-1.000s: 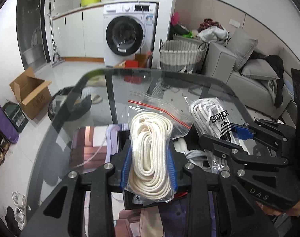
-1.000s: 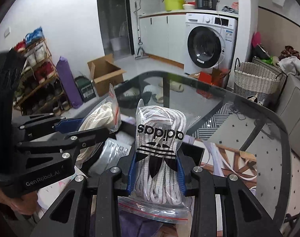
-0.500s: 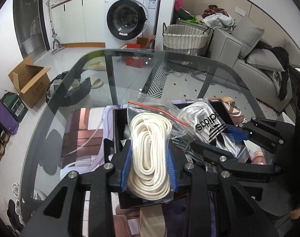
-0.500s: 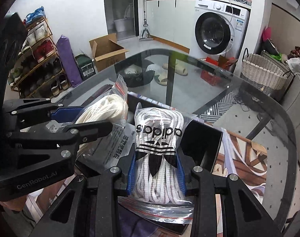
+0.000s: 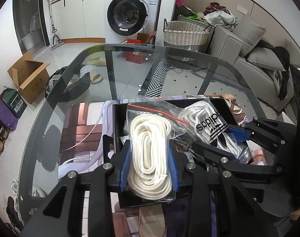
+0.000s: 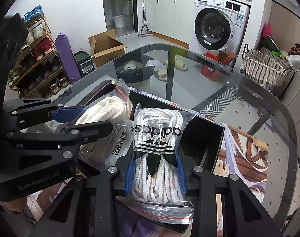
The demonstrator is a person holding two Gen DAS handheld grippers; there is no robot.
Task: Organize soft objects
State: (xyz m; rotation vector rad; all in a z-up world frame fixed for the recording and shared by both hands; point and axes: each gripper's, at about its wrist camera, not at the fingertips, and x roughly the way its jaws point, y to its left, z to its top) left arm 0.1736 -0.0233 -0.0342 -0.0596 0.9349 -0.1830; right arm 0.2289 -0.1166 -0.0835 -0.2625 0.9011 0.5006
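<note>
Both bags hang over the black box (image 5: 225,106), not yet released: left hand-held gripper (image 5: 149,169) clamps the rope bag (image 5: 150,138), jaws just easing apart; right hand-held gripper (image 6: 156,175) clamps the lace bag (image 6: 157,138).

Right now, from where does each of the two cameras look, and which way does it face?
Left wrist: sits on the left gripper, facing down along its fingers at a bag of cream rope over the black box; the right gripper shows beside it.
Right wrist: sits on the right gripper, facing down at a bag of adidas laces; the left gripper shows.
Shared: both bags, the box, the glass table, the washing machine.
</note>
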